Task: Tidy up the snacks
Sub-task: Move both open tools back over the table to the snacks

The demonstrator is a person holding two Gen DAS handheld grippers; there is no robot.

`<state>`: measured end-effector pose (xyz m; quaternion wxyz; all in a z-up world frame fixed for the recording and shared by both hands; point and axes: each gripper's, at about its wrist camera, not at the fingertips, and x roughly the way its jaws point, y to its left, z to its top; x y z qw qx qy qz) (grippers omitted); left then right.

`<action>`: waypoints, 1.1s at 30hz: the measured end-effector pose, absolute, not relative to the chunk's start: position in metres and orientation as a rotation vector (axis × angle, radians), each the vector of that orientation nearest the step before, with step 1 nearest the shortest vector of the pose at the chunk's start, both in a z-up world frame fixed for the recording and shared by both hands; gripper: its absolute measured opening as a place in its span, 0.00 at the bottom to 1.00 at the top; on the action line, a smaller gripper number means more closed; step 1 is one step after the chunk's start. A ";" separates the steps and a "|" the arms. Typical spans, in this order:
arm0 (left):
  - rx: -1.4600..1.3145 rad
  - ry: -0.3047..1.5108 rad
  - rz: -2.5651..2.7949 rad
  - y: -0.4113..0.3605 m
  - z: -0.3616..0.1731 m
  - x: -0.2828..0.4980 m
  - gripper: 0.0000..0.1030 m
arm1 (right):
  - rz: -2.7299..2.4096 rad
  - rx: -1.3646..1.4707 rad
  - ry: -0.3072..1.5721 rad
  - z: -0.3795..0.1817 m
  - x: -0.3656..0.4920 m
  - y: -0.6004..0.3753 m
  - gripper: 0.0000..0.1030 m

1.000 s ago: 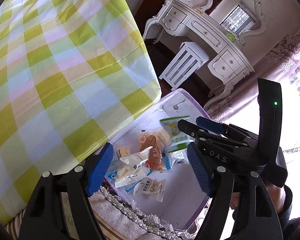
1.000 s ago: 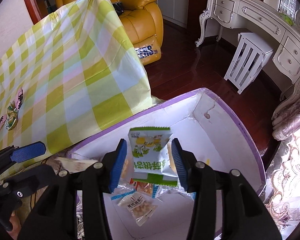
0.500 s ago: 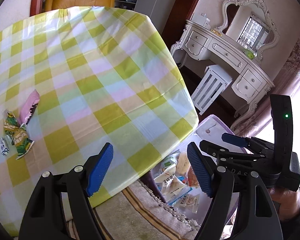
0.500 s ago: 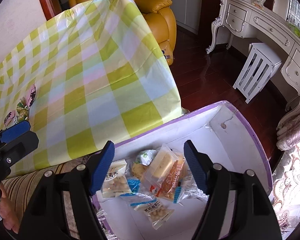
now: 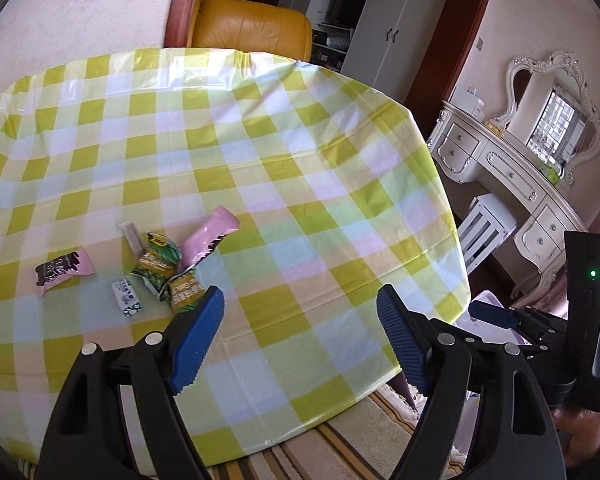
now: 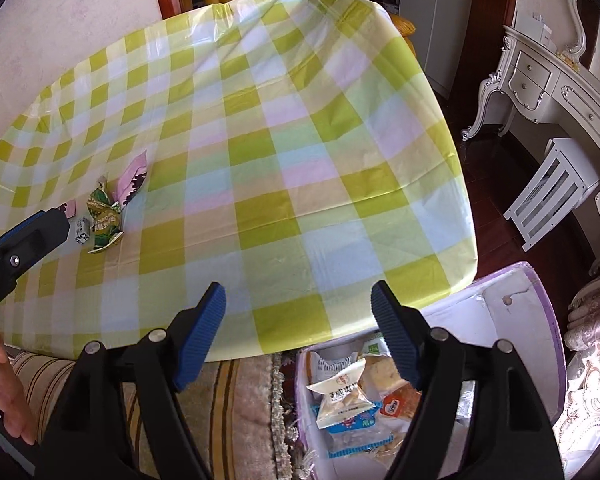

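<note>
Altogether, six snack packets (image 5: 161,265) dot the tablecloth (image 5: 284,184).

Green packet out of right gripper (image 6: 298,336)

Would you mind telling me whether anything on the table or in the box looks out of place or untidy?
Yes: a few snack packets lie in a loose, overlapping cluster on the checked tablecloth, not yet in the white box beside the table. One long pink packet leans across the green ones. Nothing looks spilled or torn.
</note>
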<state>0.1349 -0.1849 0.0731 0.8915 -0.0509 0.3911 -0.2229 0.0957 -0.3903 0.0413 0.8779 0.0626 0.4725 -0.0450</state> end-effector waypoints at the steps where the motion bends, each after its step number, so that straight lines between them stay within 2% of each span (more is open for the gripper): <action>1: -0.113 0.810 -0.448 -0.178 0.073 0.137 0.74 | -0.081 0.128 0.987 0.042 0.099 -0.384 0.73; 9: -0.151 0.794 -0.371 -0.134 0.072 0.148 0.78 | 0.003 0.106 0.978 0.043 0.122 -0.340 0.73; 27: -0.227 0.852 -0.158 -0.011 0.038 0.184 0.78 | 0.111 0.085 1.003 0.020 0.164 -0.277 0.74; 33: -0.124 0.904 -0.111 0.015 0.017 0.200 0.78 | 0.157 0.060 1.010 0.012 0.176 -0.255 0.74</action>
